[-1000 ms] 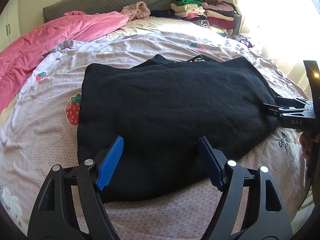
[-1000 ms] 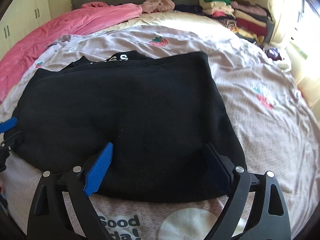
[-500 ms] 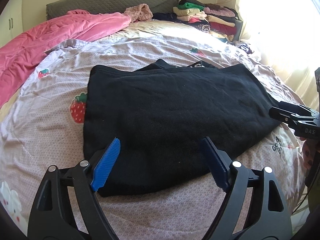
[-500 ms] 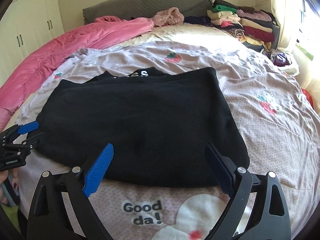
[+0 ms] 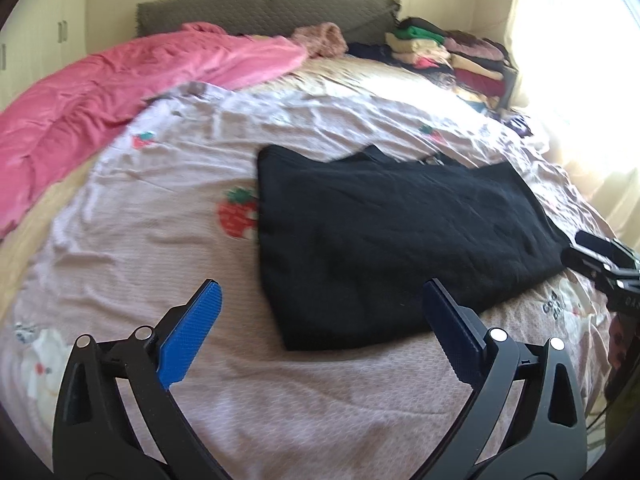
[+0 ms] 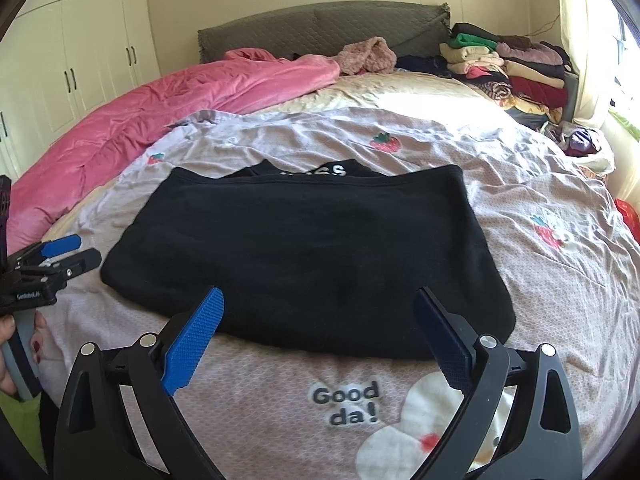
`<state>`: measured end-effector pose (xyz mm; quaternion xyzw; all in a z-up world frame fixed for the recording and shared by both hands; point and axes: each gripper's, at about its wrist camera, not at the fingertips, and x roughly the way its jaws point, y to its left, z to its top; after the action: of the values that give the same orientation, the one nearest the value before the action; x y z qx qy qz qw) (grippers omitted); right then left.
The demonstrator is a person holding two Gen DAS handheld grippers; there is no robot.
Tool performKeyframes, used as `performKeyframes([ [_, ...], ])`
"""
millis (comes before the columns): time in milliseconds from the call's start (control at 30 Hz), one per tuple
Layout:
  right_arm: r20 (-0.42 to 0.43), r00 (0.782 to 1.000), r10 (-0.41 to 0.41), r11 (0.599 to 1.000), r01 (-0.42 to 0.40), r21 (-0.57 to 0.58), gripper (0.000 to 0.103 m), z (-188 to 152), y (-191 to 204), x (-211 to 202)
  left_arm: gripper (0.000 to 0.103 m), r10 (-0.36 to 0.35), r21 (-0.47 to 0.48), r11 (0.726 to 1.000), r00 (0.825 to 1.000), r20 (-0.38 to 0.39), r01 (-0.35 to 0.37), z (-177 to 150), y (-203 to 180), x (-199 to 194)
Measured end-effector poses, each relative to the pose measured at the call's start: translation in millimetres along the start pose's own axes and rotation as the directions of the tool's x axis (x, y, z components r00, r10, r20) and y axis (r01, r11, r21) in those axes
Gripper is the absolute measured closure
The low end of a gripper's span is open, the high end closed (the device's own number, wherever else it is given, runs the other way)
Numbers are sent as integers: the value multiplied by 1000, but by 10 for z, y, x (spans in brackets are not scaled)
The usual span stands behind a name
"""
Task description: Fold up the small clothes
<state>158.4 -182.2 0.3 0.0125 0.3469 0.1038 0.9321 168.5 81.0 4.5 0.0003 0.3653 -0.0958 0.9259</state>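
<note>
On the bed [image 6: 520,152], folded black garment [image 6: 312,256] lies beyond spread fingers [image 6: 192,340].

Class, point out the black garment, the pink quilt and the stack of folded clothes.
black garment [image 6: 312,256]: right wrist view, middle of top layer.
pink quilt [image 6: 132,132]: right wrist view, middle.
stack of folded clothes [image 6: 516,72]: right wrist view, centre.

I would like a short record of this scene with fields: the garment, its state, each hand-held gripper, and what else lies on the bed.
garment: black top
state: folded flat on the bedsheet, nothing gripping it
left hand-held gripper: open, empty, short of the garment
right hand-held gripper: open, empty, at the near edge
other: pink blanket; stacked folded clothes at the far right
</note>
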Motion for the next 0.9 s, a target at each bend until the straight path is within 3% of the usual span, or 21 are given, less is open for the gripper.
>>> performKeyframes([
  [233,19,998,57,997,-56,-53,8,91,319,-54,9,92,-19,996,995,-40,-93,128,279,-186],
  [500,26,991,131,983,-127,-134,7,240,726,-9,9,167,-19,986,986,-26,-168,421,549,-393],
  [900,-13,978,208,944,-204,-258,7,283,1235,167,9,131,-21,991,991,-38,-132,931,570,-169],
])
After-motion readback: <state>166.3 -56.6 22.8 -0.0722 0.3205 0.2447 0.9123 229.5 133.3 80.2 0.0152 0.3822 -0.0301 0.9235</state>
